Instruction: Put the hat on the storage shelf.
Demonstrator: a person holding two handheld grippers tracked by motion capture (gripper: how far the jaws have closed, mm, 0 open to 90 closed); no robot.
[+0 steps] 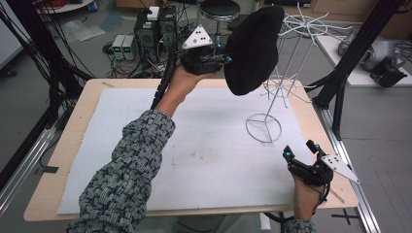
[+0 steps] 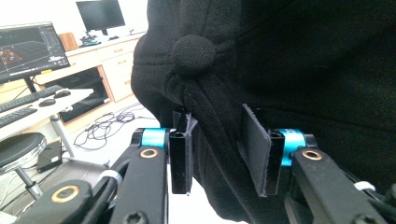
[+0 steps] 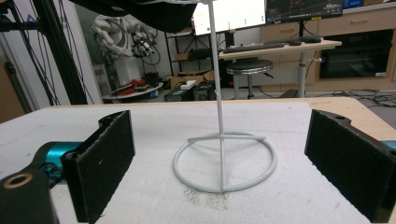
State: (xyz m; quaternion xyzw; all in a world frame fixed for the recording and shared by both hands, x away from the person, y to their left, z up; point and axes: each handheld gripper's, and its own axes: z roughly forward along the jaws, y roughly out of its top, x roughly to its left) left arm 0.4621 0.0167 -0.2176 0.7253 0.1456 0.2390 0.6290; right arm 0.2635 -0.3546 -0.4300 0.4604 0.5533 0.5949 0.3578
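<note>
Black cap (image 1: 253, 48) pinched in raised left claw (image 1: 224, 58) beside white wire stand (image 1: 272, 92); right claw (image 1: 300, 149) spread wide, empty.

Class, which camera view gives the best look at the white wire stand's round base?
The right gripper view: the round base lies close and whole between open jaws. The high view shows it small, from above. The left gripper view faces the black hat.

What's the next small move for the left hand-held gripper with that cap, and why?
Probably ease the black cap right, over the top of the white wire stand. The left hand-held gripper pinches the cap's fabric and holds it raised beside the stand; the right hand-held gripper rests open near the base.
</note>
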